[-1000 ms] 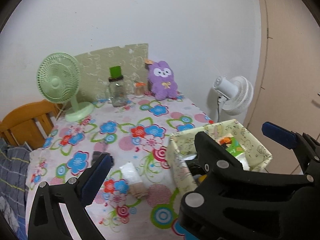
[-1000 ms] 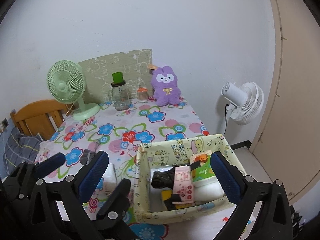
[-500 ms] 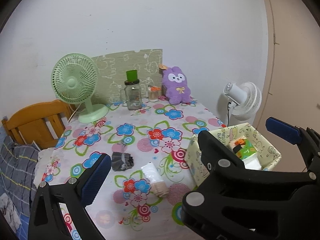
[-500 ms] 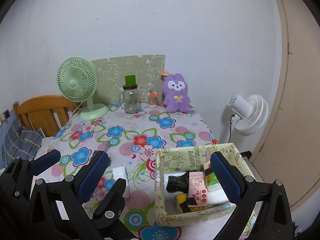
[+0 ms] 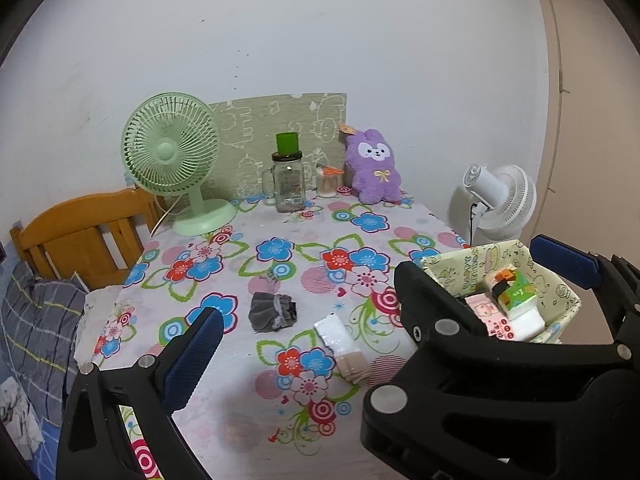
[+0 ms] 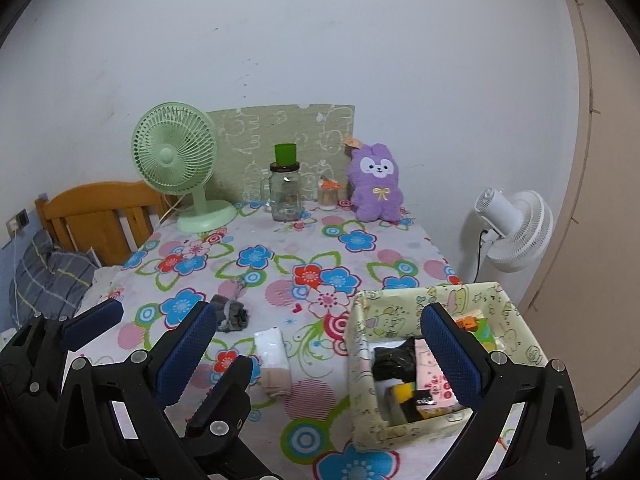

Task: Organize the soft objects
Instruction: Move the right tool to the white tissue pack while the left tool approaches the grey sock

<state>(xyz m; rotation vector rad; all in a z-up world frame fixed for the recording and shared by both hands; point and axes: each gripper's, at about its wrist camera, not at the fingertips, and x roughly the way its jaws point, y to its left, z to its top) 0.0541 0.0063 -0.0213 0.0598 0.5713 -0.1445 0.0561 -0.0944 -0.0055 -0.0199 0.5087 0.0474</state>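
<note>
A grey rolled sock [image 5: 273,312] [image 6: 233,315] lies on the floral tablecloth. Beside it lies a white and beige packet [image 5: 343,346] [image 6: 274,359]. A pale yellow patterned fabric box [image 5: 460,270] [image 6: 366,360] at the table's right front holds several packs and soft items. A purple plush bunny [image 5: 374,171] [image 6: 376,182] leans on the back wall. My left gripper [image 5: 384,300] is open and empty above the table's front. My right gripper [image 6: 316,354] is open and empty, held above the box and packet. The right gripper's black body [image 5: 500,380] fills the left wrist view's lower right.
A green desk fan [image 5: 176,160], a glass jar with a green cup on top [image 5: 287,179] and a small jar [image 5: 327,182] stand at the back. A white floor fan [image 6: 512,228] stands right of the table. A wooden chair [image 5: 76,236] and grey bedding [image 5: 36,320] are left.
Both grippers have drawn back and up from the table, so more of the tablecloth shows. The grey sock and the packet have come fully into view. Both stay open.
</note>
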